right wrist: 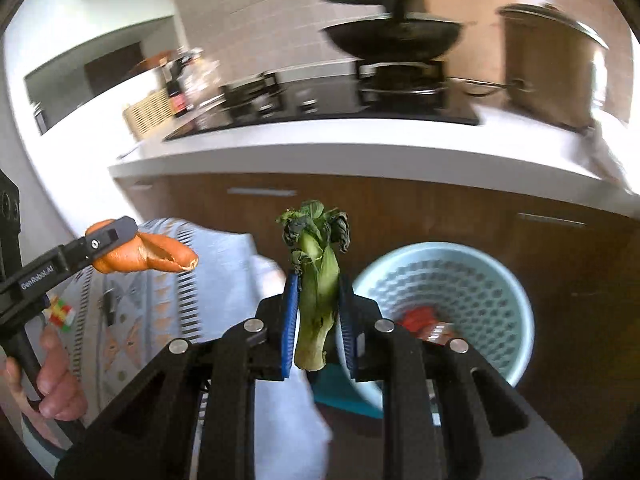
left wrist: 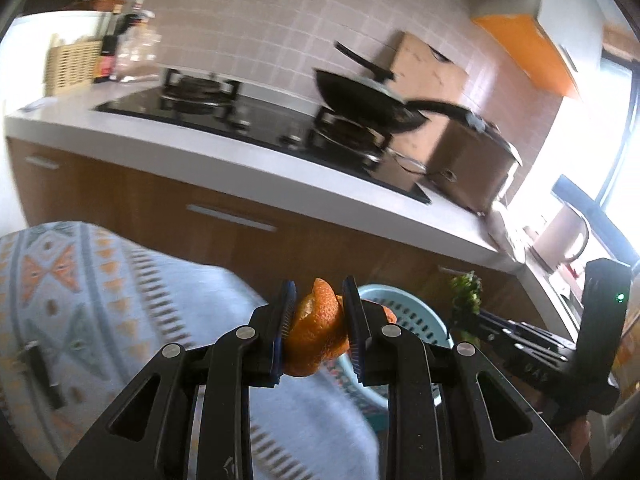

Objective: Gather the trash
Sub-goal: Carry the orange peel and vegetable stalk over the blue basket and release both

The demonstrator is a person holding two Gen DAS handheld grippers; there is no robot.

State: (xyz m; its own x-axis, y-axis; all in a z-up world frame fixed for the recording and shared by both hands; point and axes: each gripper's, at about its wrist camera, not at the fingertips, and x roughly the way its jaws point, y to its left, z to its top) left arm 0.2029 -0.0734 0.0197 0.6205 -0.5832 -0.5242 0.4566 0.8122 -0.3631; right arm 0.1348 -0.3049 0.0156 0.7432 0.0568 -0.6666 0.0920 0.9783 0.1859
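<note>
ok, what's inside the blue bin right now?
In the right wrist view, the light blue perforated bin holds red packaging at the bottom. The right gripper, shut on a wilted green vegetable, covers the bin's near-left part, so anything there is hidden.

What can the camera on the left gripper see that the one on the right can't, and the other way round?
Only the left view shows the window and a pale jug. Only the right view shows the person's hand, red trash inside the basket, and a colour cube. Both show the left gripper shut on orange peel, the right gripper shut on a wilted green, the wok and the patterned cloth.
</note>
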